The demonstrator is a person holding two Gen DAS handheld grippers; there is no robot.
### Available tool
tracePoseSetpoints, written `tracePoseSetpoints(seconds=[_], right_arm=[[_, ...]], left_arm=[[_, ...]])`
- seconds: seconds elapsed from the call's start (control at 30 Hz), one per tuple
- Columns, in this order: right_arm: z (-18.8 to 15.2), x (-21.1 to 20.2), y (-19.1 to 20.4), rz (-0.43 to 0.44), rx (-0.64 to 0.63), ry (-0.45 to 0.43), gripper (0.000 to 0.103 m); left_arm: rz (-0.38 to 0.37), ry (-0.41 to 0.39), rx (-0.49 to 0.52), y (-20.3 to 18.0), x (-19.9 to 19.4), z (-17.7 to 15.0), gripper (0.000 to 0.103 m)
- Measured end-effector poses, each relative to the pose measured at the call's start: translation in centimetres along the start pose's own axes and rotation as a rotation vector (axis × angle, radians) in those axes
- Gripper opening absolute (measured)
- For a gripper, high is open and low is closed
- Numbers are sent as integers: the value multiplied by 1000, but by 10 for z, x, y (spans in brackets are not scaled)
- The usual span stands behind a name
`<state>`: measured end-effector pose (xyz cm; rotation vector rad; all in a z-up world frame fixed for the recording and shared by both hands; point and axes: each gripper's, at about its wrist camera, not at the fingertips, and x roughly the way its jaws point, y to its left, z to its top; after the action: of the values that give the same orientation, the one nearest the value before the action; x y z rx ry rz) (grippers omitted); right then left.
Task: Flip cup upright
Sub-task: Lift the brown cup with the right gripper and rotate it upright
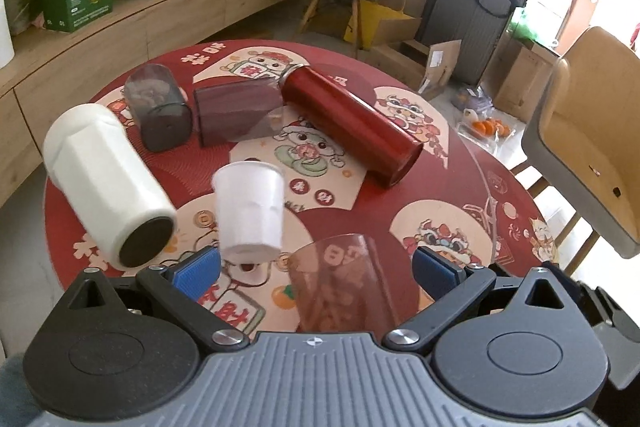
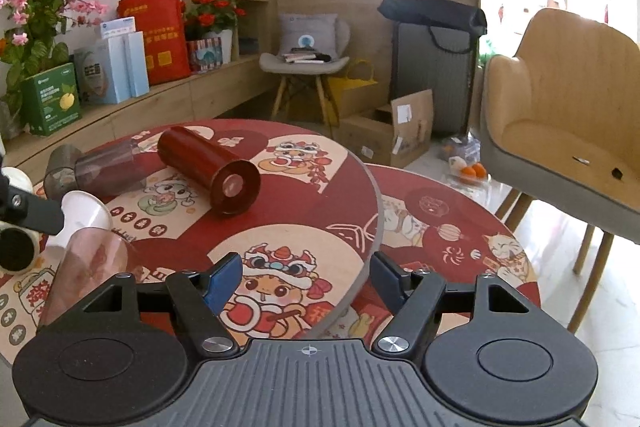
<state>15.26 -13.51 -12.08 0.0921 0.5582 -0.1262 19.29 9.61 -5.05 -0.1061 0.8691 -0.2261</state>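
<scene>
The clear cup (image 1: 340,287) lies on the counter (image 1: 400,195) between the wide-open, empty left hand-held gripper's (image 1: 316,269) jaws; likely light, slippery plastic, best pinched mid-wall, while the right hand-held gripper (image 2: 306,277) gapes empty.

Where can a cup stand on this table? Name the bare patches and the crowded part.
Free: the right side of the table, from the red flask to the edge, including the patch ahead of the right gripper. Crowded: the left side, where the white mug, paper cup, clear tumbler and two tinted cups sit close together.
</scene>
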Motion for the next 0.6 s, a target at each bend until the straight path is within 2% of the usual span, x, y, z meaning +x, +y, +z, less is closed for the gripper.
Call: tracePoseSetpoints(seconds=[0.1,0.27,0.4,0.5,0.6], right_arm=[[0,0,-2,4,7,6,67],[-1,0,-1,12,5,13,67],[-2,0,2,10,-5,17,67],[-2,3,2,16,-5,27,68],[-2,4,2,18,-6,34,68]], left_arm=[[10,14,12,-8,6,-2,103],[33,65,-26,-8,30,-5,101],[56,84,5,-10,44,-6,100],[67,119,47,-12,51,-9,95],[45,95,77,-12,47,-11,86]])
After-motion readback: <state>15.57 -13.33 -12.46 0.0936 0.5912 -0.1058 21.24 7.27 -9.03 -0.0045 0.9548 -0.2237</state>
